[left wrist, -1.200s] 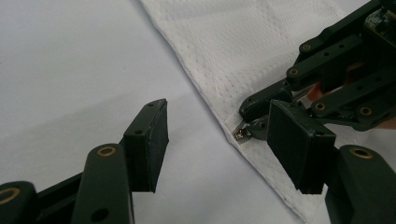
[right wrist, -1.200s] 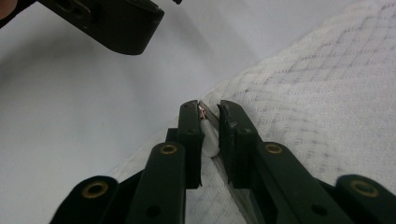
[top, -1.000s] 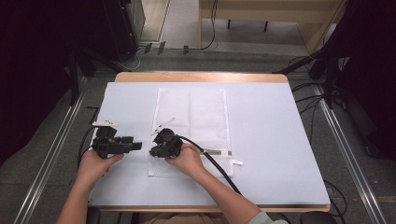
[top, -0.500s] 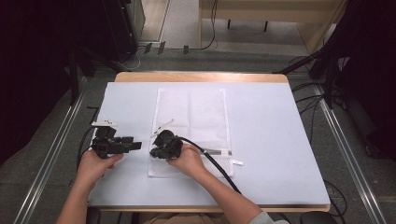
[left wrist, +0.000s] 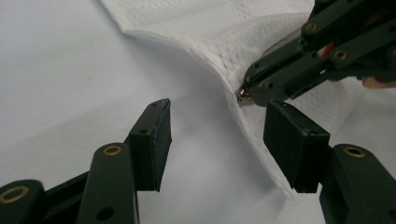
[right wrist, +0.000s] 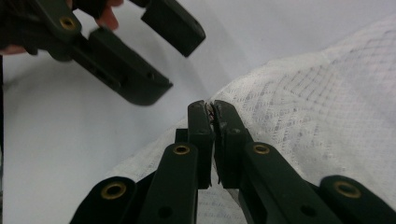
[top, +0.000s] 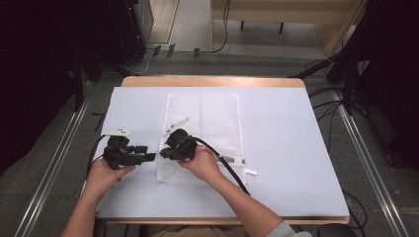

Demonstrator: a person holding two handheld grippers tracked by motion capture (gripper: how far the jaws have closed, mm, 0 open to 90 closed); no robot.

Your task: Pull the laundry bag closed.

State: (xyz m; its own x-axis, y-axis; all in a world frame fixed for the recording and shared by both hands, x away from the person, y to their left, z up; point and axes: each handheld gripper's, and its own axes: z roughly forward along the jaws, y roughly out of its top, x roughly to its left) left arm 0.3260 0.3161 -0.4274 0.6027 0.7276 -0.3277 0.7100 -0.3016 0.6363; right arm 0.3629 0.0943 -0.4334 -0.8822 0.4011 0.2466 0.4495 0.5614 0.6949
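The white mesh bag (top: 203, 133) lies flat on the pale sheet (top: 296, 148) that covers the desk (top: 212, 81), a little left of the middle, its long side running away from the person. Its near left edge is pulled up off the sheet into a raised fold, plain in the left gripper view, where the netting (left wrist: 224, 42) climbs from the flat surface to a pinched point. That point is held by the right gripper (top: 162, 154), whose fingers (right wrist: 201, 126) are clenched tight together on the bag's edge, with a sliver of the fabric caught between their tips. A dark strip with a small white tab (top: 251, 172) sticks out from the bag's near right corner, beside the right forearm (top: 247, 207). The left gripper (top: 152, 157) hovers just beside the lifted fold, aimed at the right gripper's tips; its fingers (left wrist: 152, 140) are released and stand wide apart, the one on the right of its own view close to the mesh edge and the other over bare sheet, neither pressing on the fabric. A black cable (top: 227, 168) trails from the right gripper across the bag toward the desk's near edge. The left hand (top: 106, 173) rests over the sheet near the desk's left side.
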